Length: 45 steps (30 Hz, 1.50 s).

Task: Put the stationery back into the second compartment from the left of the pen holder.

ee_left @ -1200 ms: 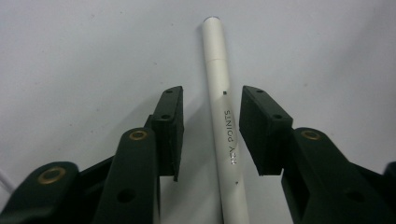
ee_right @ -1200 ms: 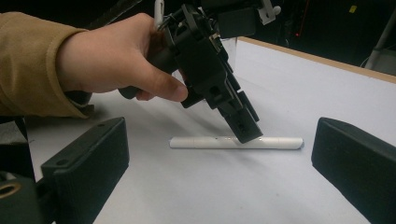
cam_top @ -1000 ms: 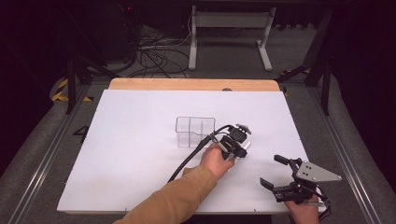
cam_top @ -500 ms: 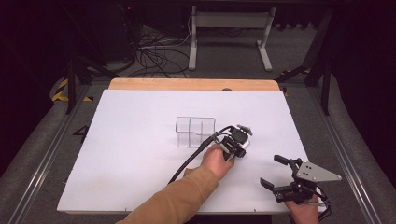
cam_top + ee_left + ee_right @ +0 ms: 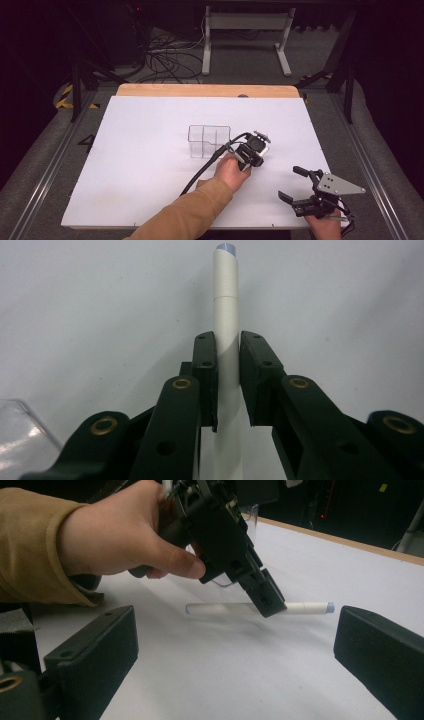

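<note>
A white pen point(image 5: 226, 315) with a pale blue end lies between the jaws of my left gripper point(image 5: 227, 365), which is shut on its middle. In the right gripper view the pen point(image 5: 305, 608) is level at or just above the white table, and the left gripper point(image 5: 270, 605) comes down on it from above, held by a hand in a tan sleeve. In the high view my left gripper point(image 5: 252, 152) is right of the table's middle. Near the front right edge, my right gripper point(image 5: 289, 183) stands open and holds nothing, its jaws point(image 5: 240, 635) wide apart facing the pen.
A clear plastic compartment box point(image 5: 209, 141) stands just left of my left gripper, and its corner shows in the left gripper view point(image 5: 20, 435). The white table sheet point(image 5: 140, 165) has a wooden strip at its far edge. Cables and a stand lie on the floor behind.
</note>
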Available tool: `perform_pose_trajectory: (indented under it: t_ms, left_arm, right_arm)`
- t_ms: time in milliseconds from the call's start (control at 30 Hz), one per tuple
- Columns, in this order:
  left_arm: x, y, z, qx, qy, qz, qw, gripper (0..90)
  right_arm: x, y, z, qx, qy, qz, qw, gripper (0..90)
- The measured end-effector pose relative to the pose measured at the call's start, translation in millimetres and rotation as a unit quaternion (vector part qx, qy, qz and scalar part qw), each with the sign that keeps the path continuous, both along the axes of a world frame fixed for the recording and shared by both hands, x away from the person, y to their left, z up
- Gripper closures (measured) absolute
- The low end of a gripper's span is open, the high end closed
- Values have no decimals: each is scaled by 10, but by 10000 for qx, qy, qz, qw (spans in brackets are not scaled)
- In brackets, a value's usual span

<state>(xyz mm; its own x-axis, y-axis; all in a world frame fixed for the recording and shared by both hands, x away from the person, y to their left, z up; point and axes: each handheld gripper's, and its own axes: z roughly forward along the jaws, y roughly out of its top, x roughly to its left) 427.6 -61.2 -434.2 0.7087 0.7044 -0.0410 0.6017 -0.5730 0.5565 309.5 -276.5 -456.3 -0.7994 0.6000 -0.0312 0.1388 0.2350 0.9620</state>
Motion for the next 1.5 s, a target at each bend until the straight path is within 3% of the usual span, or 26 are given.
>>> perform_pose_trajectory:
  t_ms: [333,633,867,1033,1133,1167,1233,1333,1500]
  left_arm:
    - [-93,151,249,-393,-309,-96,9987,788]
    - [-191,332,492,-852,-622,-182,9943,788]
    - [-221,487,628,-1297,-820,-259,9878,788]
    - [-255,574,705,-1494,-1049,-247,9829,788]
    - [-261,646,744,-1681,-1210,-323,9778,788]
    - [-262,678,756,-1784,-1266,-381,9750,788]
    - [-262,720,774,-1788,-1415,-386,9729,788]
    - [-267,772,798,-1941,-1463,-360,9693,788]
    - [-257,859,836,-1987,-1628,-339,9658,787]
  right_arm:
    - [8,6,-4,6,6,-1,10000,44]
    - [16,19,-9,1,33,17,10000,44]
    - [24,28,-14,-7,36,39,10000,44]
    - [20,32,-14,-7,25,47,10000,44]
    - [22,32,-16,-5,37,55,10000,44]
    - [21,34,-16,-7,38,55,10000,43]
    - [19,38,-16,-12,41,64,10000,44]
    - [20,40,-17,-18,39,63,10000,44]
    - [19,44,-16,-39,42,73,10000,43]
